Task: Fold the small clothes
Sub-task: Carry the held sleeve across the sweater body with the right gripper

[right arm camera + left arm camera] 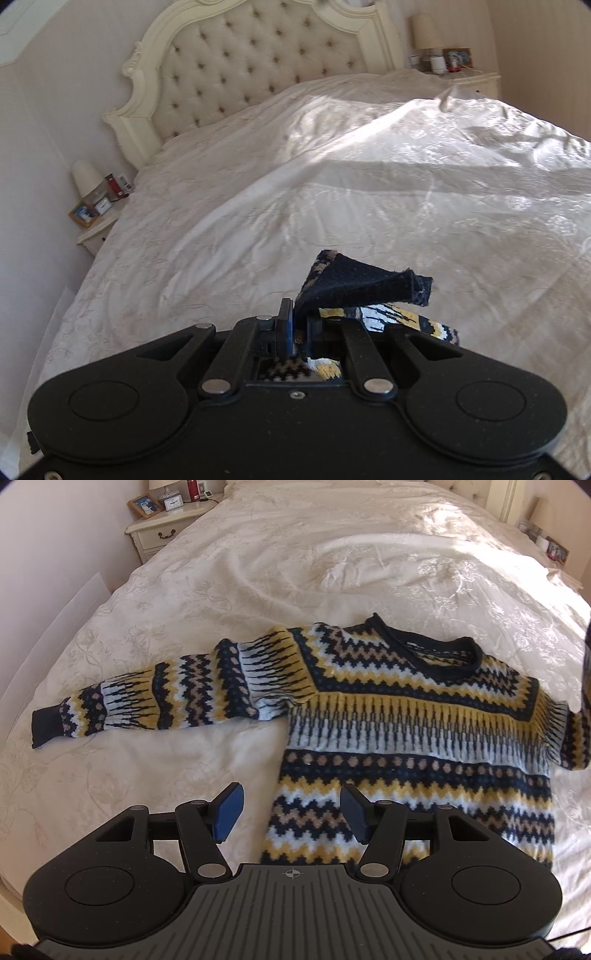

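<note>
While looking down from the left wrist, saw a knitted woolly jumper (pixel 406 731) with navy, yellow, pale blue and tan zigzag stripes, spread out flat on a big bed with a cream flowery cover (pixel 295 572). Saw its navy round neck hole (pixel 436 657) pointing up the bed. Found one long stripy sleeve (pixel 166 701) stretched straight out to the side, with a navy cuff (pixel 46 727) at the end. Saw the other sleeve (pixel 576 738) run off the edge of the picture.

Found the left gripper (pixel 291 801) low down by the side edge of the jumper, near its bottom. Saw its jaws wide apart, with nothing between them. Could not tell whether it touched the wool.

From the right wrist, saw the right gripper (pixel 297 317) with its jaws squeezed together on the navy cuff end (pixel 362 284) of a sleeve. Saw that cuff sticking up and folded over, lifted off the cover, with stripy wool hanging beside and under the gripper.

Farther off, spotted a cream padded headboard with buttons (pixel 240 66), a cream bedside cabinet (pixel 166 528) and a wooden photo frame (pixel 144 505).
</note>
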Tool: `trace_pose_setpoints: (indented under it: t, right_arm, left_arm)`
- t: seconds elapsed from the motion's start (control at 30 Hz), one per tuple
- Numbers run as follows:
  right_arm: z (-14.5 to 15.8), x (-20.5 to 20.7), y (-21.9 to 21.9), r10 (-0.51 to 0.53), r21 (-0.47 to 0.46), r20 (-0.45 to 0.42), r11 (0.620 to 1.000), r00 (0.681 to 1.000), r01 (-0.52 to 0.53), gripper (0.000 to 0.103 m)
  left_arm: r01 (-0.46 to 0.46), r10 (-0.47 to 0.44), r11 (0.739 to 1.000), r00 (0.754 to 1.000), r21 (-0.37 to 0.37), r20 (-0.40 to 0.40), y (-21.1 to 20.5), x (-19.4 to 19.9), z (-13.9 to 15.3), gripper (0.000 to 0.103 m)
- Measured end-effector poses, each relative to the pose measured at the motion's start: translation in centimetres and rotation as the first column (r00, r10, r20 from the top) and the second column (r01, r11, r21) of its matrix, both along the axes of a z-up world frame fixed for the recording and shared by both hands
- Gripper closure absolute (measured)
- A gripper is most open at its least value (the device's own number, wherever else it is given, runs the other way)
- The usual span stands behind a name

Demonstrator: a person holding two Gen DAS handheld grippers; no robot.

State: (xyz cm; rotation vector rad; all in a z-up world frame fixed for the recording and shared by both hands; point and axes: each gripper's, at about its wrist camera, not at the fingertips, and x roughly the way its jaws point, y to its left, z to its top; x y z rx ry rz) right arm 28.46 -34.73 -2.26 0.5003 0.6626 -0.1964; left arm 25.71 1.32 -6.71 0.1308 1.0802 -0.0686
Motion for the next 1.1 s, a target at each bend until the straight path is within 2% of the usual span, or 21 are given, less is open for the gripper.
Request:
trace_pose_setpoints:
  t: [0.23, 0.47, 0.5, 0.53, 0.6, 0.7, 0.8, 1.03, 1.1]
  right_arm:
    - [-2.9, 6.2, 9.6, 0.164, 0.062, -0.010, 0.985, 0.986, -0.163, 0.090]
    - [-7.1, 9.3, 17.5, 0.268, 0.075, -0.113, 0.962, 0.957, -0.261, 0.090]
    - [-7.7, 9.5, 18.4, 0.280, 0.073, -0.130, 0.959, 0.951, -0.273, 0.088]
    - [-8.0, 9.8, 19.2, 0.287, 0.064, -0.141, 0.958, 0.947, -0.281, 0.081]
    - [-8.8, 9.8, 20.8, 0.315, 0.042, -0.161, 0.949, 0.935, -0.313, 0.080]
    - [-9.3, 9.1, 22.1, 0.350, 0.033, -0.162, 0.936, 0.923, -0.349, 0.080]
    - [-9.4, 8.4, 22.4, 0.364, 0.033, -0.168, 0.931, 0.916, -0.364, 0.066]
    - [-9.2, 5.4, 19.6, 0.286, 0.028, -0.199, 0.958, 0.937, -0.287, 0.065]
    - [-9.5, 4.2, 18.4, 0.260, 0.017, -0.215, 0.965, 0.941, -0.263, 0.061]
  left_arm:
    - [-0.021, 0.021, 1.000, 1.000, 0.022, -0.016, 5.3, 1.1, -1.1, 0.046]
    - [-0.040, 0.042, 0.998, 0.998, 0.038, -0.036, 9.2, 1.8, -2.0, 0.046]
    - [-0.041, 0.043, 0.998, 0.998, 0.039, -0.039, 9.5, 1.9, -2.1, 0.046]
    - [-0.042, 0.044, 0.998, 0.998, 0.039, -0.042, 9.9, 2.0, -2.3, 0.046]
    - [-0.041, 0.043, 0.998, 0.998, 0.040, -0.048, 10.5, 2.3, -2.6, 0.046]
    - [-0.040, 0.042, 0.998, 0.998, 0.037, -0.053, 11.0, 2.7, -3.0, 0.046]
    - [-0.039, 0.040, 0.999, 0.998, 0.027, -0.055, 11.1, 3.2, -3.3, 0.046]
    - [0.019, -0.018, 1.000, 0.999, 0.012, -0.041, 9.0, 5.1, -3.7, 0.046]
    - [0.039, -0.039, 0.999, 0.999, 0.008, -0.031, 7.9, 5.7, -3.8, 0.046]
